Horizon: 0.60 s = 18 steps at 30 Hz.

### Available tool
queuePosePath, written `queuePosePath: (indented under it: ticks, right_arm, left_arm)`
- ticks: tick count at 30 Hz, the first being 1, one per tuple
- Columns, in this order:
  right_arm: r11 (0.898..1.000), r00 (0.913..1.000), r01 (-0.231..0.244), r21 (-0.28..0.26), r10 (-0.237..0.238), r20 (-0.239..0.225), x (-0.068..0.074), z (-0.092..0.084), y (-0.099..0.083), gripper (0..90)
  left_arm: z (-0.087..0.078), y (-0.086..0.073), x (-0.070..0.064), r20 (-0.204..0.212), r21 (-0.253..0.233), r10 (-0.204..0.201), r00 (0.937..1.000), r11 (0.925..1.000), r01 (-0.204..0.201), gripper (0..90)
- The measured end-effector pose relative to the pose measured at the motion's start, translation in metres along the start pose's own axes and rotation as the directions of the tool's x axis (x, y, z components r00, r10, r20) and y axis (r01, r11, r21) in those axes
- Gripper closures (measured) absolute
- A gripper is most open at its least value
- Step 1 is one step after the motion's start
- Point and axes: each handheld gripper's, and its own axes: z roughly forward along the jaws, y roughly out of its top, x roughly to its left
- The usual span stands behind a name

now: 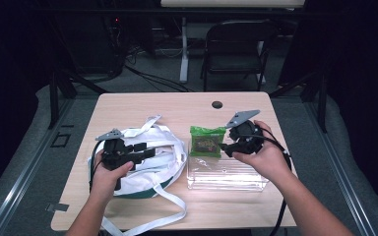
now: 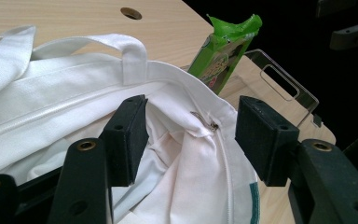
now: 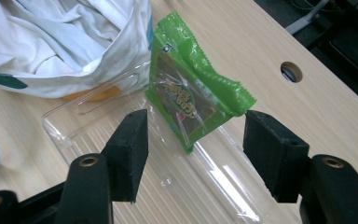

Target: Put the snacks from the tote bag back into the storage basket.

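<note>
A shallow tray of clear, ribbed plastic (image 1: 226, 174) sits right of centre in the high view on a pale wooden table (image 1: 177, 105). A crinkly green snack packet (image 1: 206, 141) stands propped in its far end. Left of the tray lies a soft white cloth tote bag (image 1: 162, 162) with long flat straps, mouth open. The left gripper (image 2: 191, 140) hovers open over the bag's rim. The right gripper (image 3: 193, 144) is open around the packet, pads apart from it.

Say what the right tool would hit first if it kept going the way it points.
Most likely the green snack packet, which stands tilted in the clear tray just ahead of the right tool, between its open jaws. Depth is hard to judge.
</note>
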Motion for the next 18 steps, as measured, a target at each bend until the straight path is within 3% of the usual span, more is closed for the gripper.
queuePosePath:
  ticks: [9, 18]
  right_arm:
    - [0.997, 0.9984, -0.052, -0.059, 0.053, 0.019, 0.009, -0.004, -0.025, 40.0]
    - [0.995, 0.9965, -0.067, -0.074, 0.070, 0.045, 0.019, -0.004, -0.050, 39.6]
  left_arm:
    - [0.000, -0.001, 0.000, -0.004, 0.001, 0.001, 1.0000, 1.0000, -0.001, 43.5]
    - [0.001, -0.001, 0.000, -0.009, 0.003, 0.007, 0.9999, 1.0000, -0.007, 43.5]
